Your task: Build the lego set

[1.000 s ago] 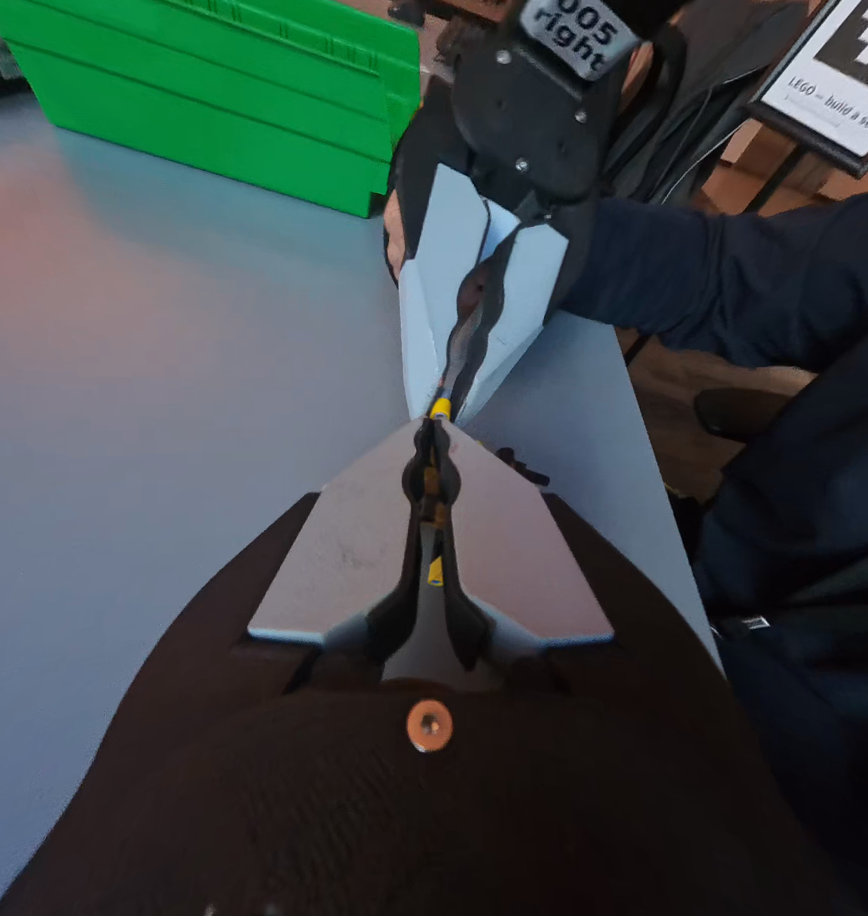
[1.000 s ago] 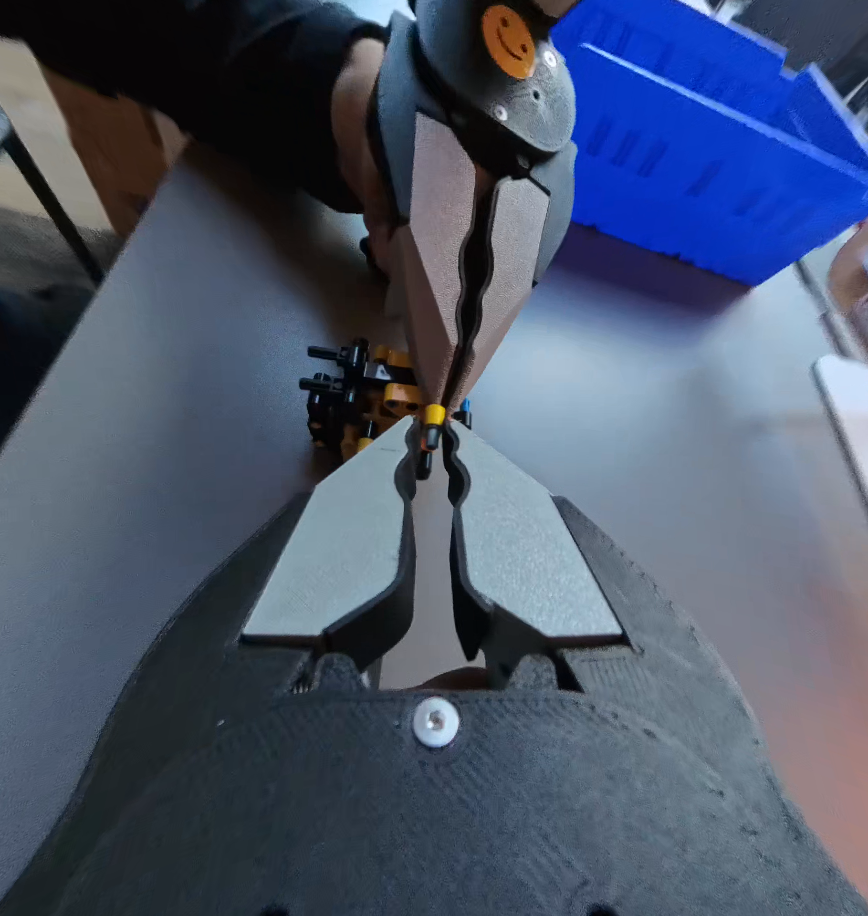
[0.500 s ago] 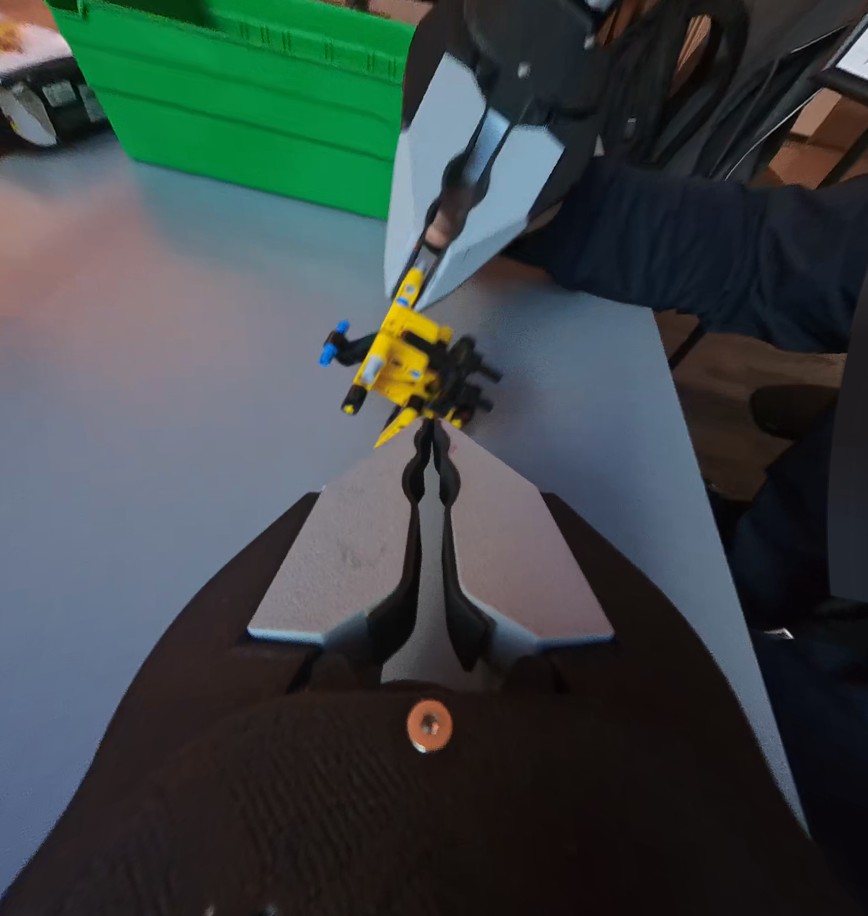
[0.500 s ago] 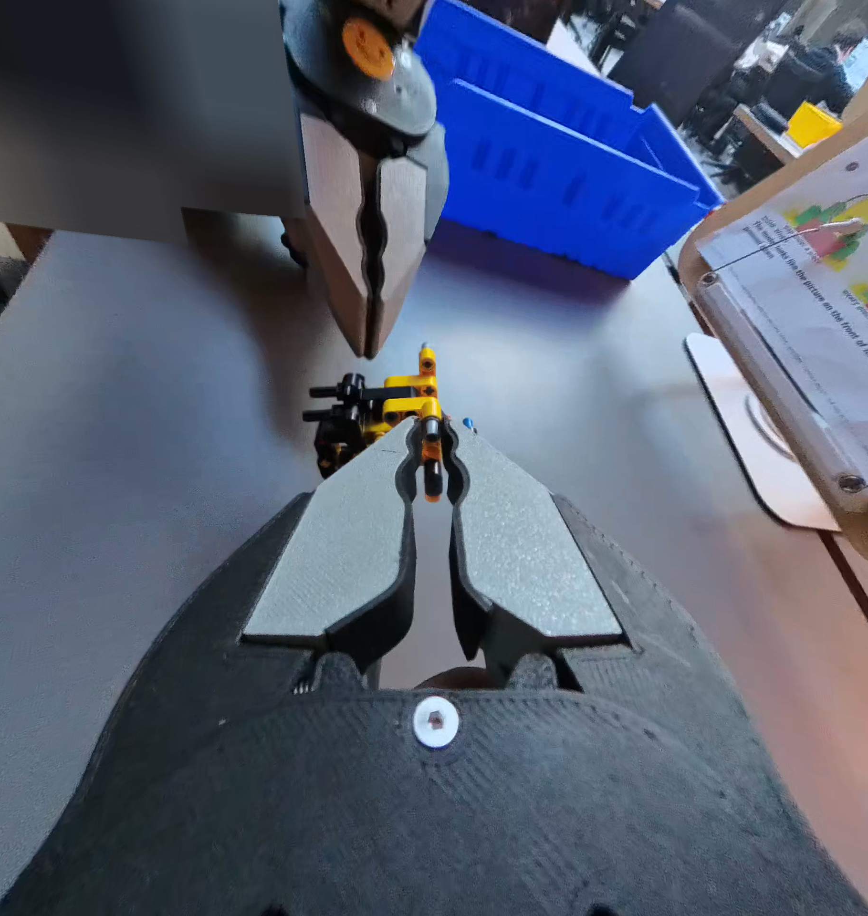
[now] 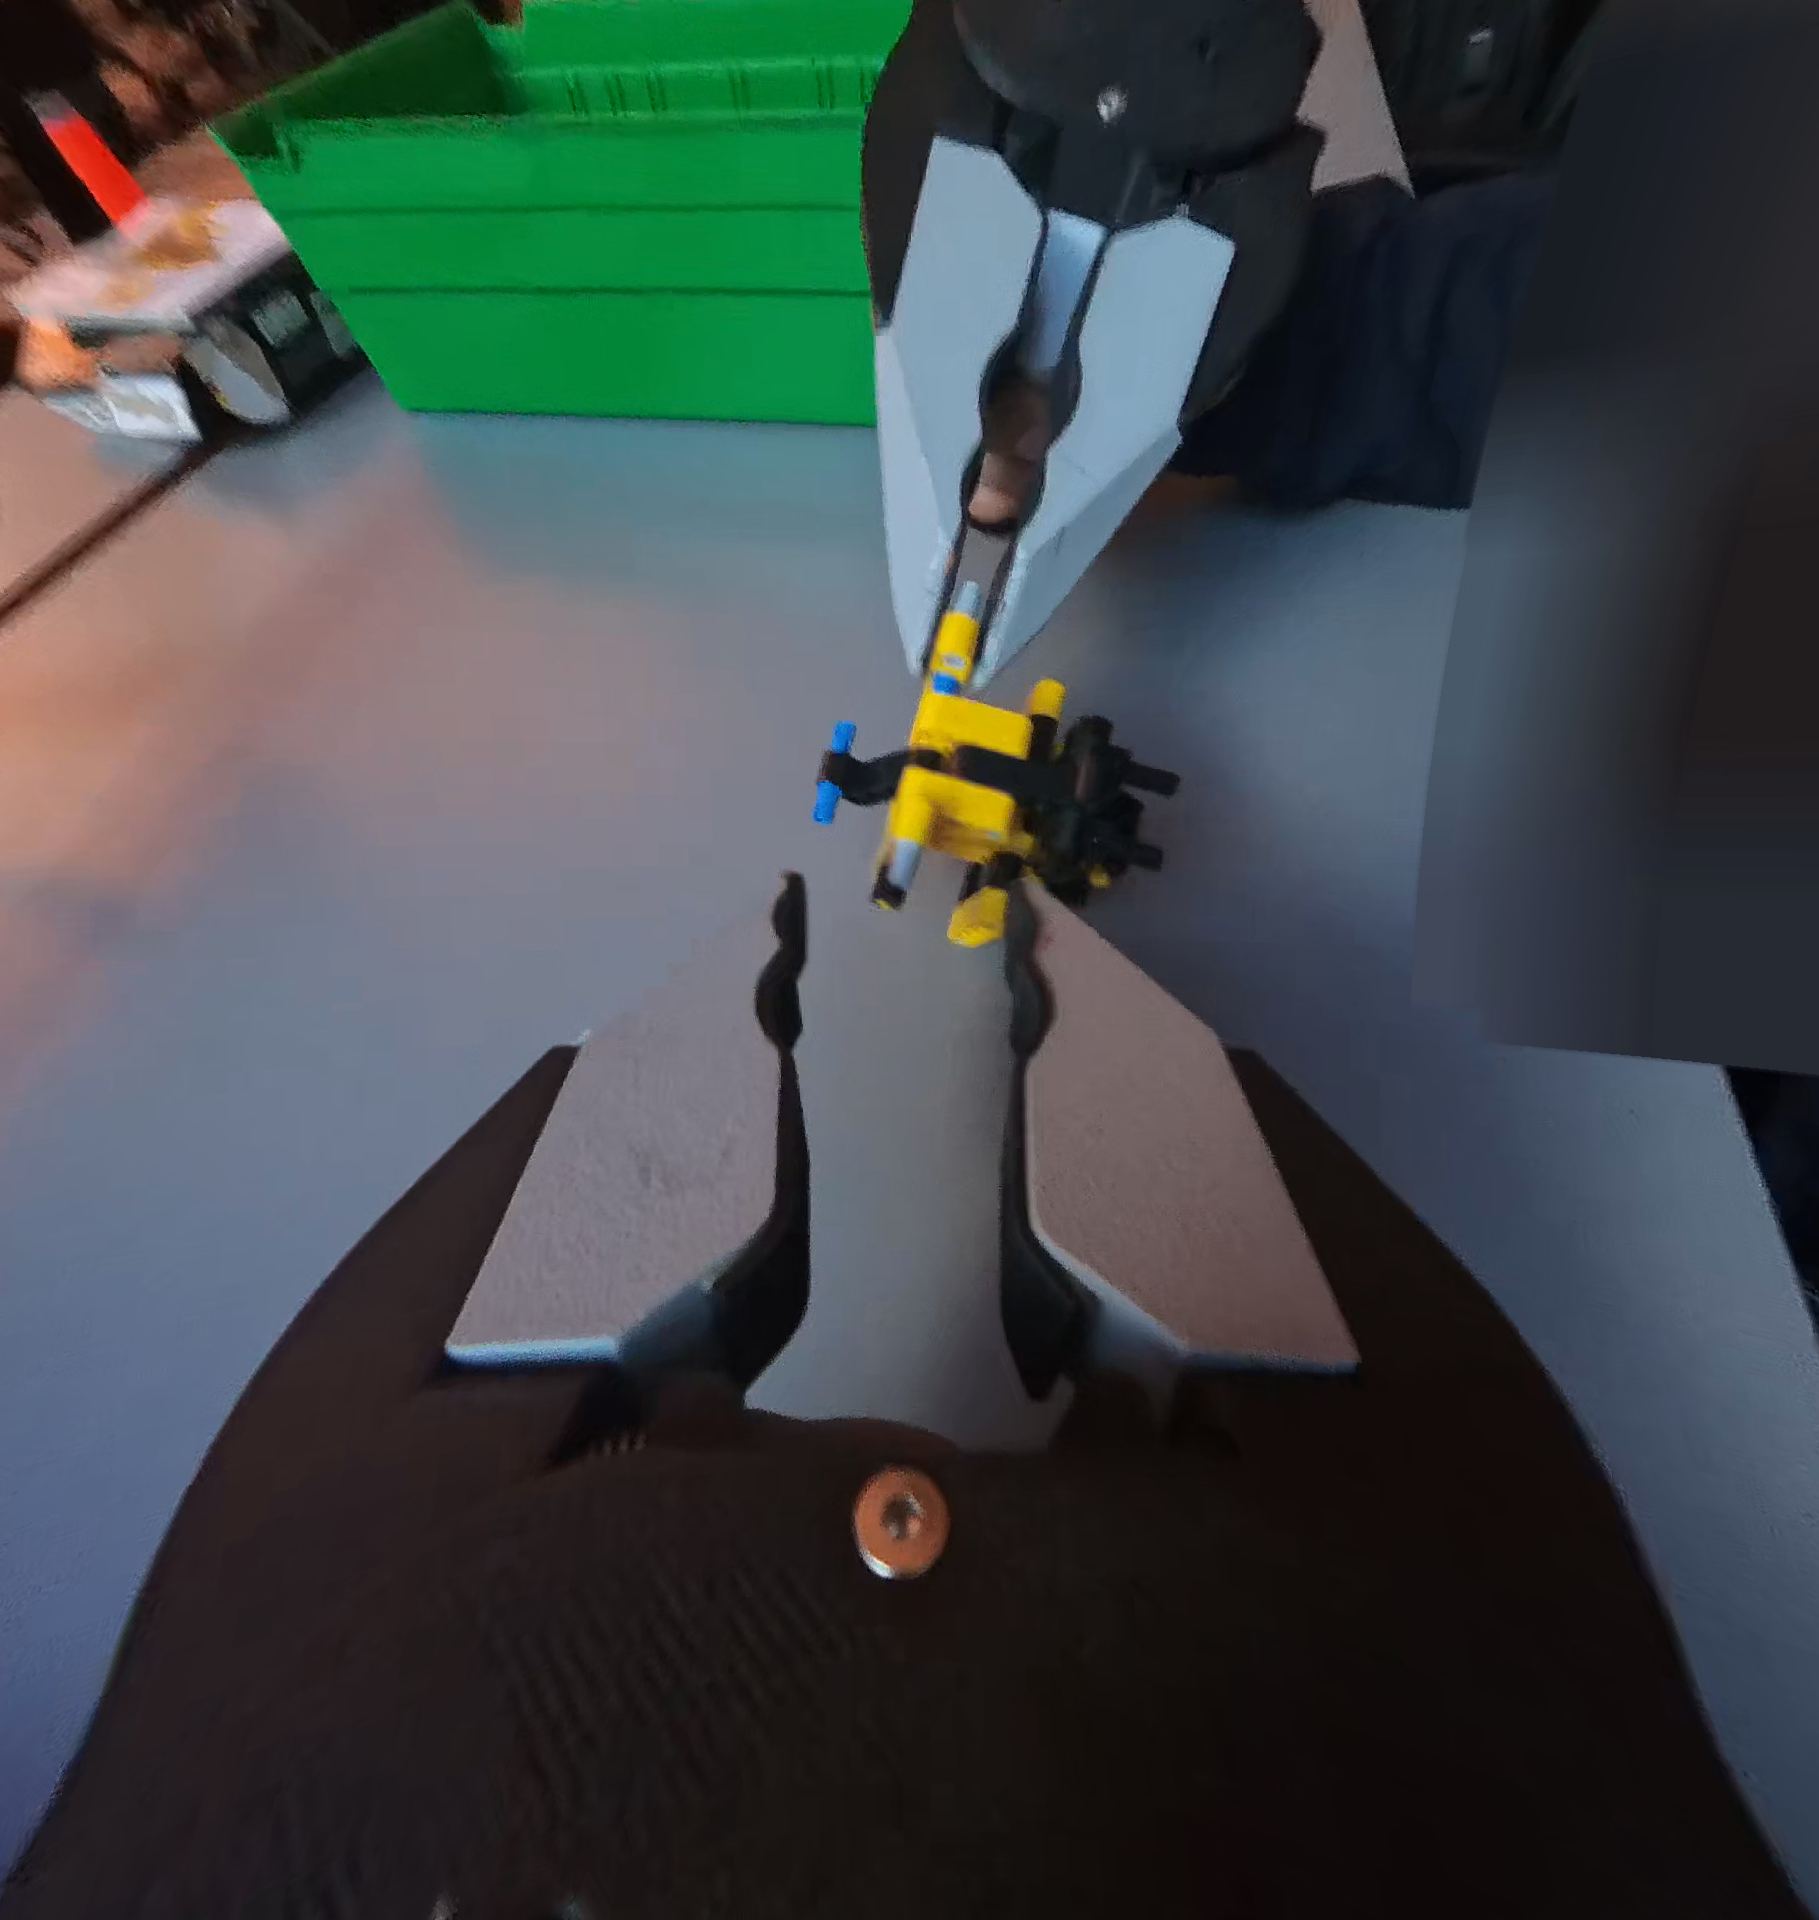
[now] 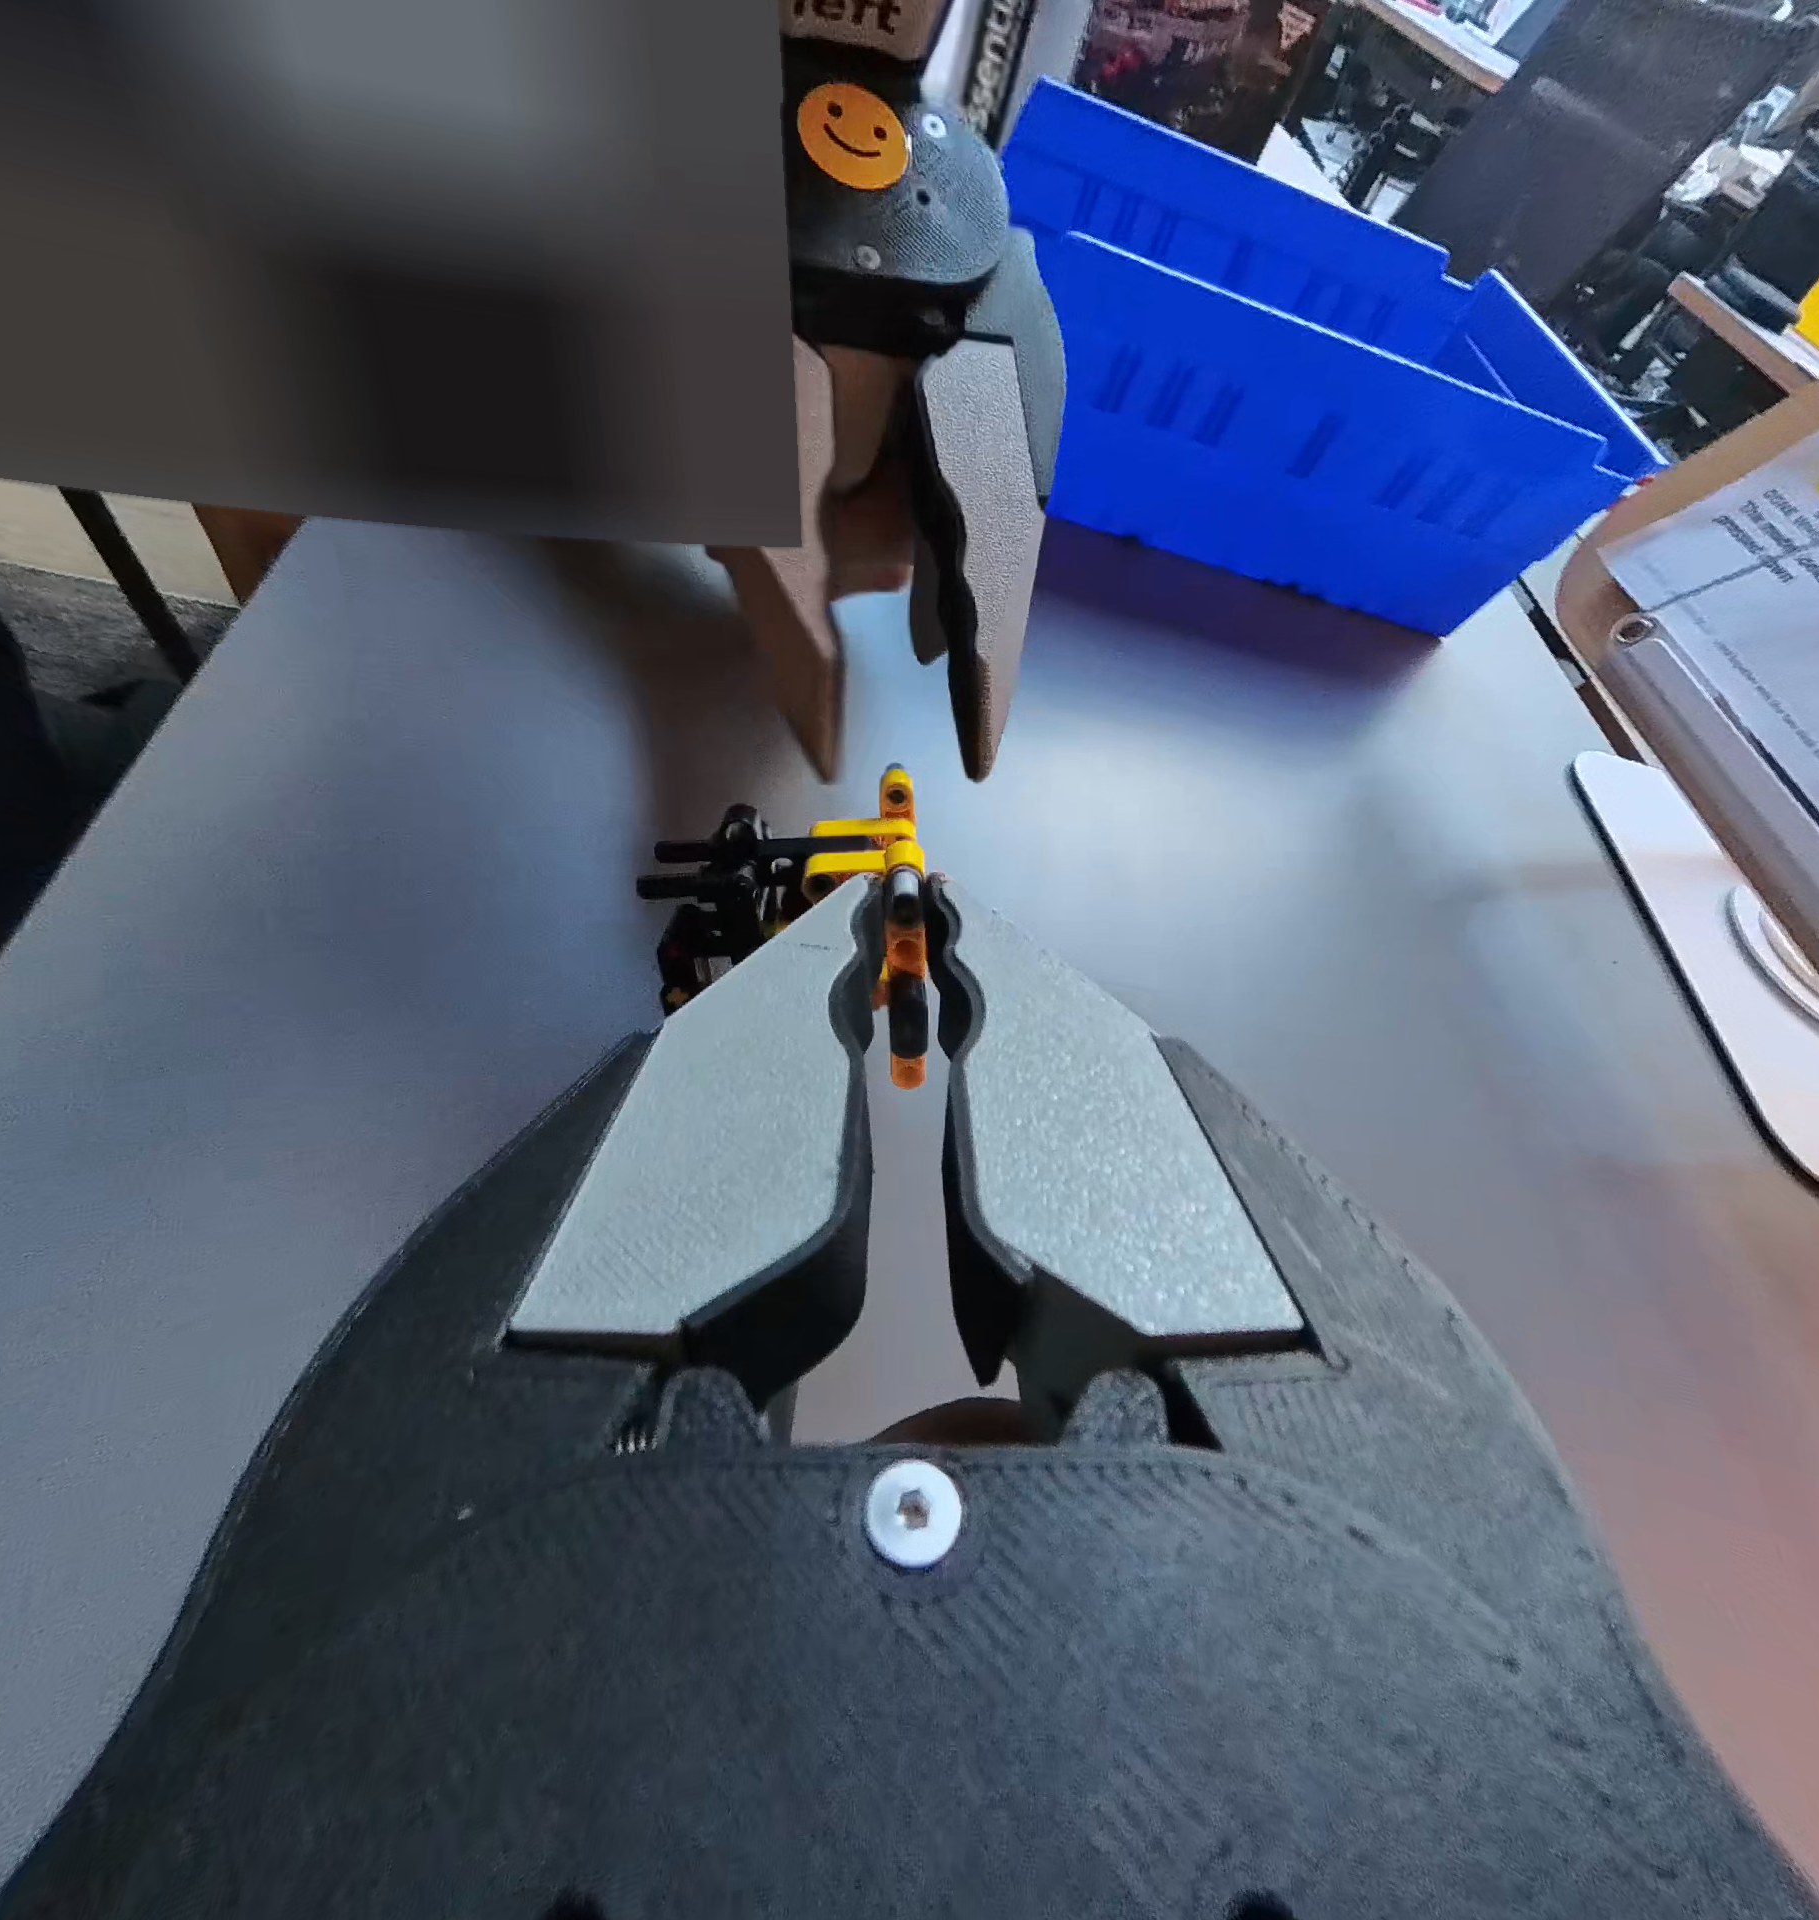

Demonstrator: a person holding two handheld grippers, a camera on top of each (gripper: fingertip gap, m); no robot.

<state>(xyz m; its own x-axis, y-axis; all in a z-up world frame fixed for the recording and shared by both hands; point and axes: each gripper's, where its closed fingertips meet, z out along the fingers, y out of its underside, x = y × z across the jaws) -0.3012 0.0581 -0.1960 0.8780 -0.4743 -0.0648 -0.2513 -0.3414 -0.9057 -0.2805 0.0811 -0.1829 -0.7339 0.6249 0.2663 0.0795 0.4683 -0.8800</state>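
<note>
A small yellow and black lego model (image 5: 988,810) with blue pins is held above the grey table (image 5: 365,779). My right gripper (image 5: 957,665) comes down from the top of the left wrist view and is shut on the model's yellow end. In the right wrist view my right gripper (image 6: 900,894) pinches the yellow and orange beam of the model (image 6: 900,956). My left gripper (image 5: 905,909) is open and empty just in front of the model. It shows in the right wrist view (image 6: 905,774) open, just beyond the model.
A green bin (image 5: 593,239) stands at the far side in the left wrist view, with a box (image 5: 178,322) to its left. A blue bin (image 6: 1300,395) stands behind in the right wrist view. An instruction sheet on a stand (image 6: 1767,644) is at the right. About 4 centimetres separates my left fingertips from my right.
My left gripper has let go of the model, drawn back and opened wide. My right gripper keeps hold of the model.
</note>
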